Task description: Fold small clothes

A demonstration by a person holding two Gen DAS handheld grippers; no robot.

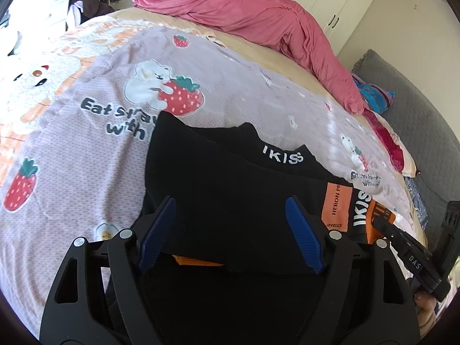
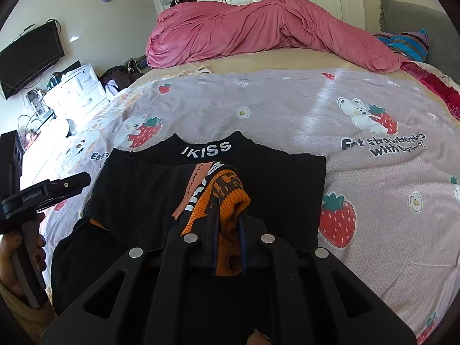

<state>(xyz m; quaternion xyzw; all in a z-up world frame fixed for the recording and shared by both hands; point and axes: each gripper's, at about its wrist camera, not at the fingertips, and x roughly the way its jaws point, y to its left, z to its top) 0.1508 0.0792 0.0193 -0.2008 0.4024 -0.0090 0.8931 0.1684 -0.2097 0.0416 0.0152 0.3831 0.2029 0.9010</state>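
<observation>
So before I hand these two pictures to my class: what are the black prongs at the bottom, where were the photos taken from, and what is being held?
Each picture comes from a camera on a hand-held gripper, looking along its two fingers. In the left view, the left gripper is open over black shorts lying on a strawberry-print sheet. In the right view, the right gripper is shut on the shorts' orange waistband. A pink duvet is heaped behind.
</observation>
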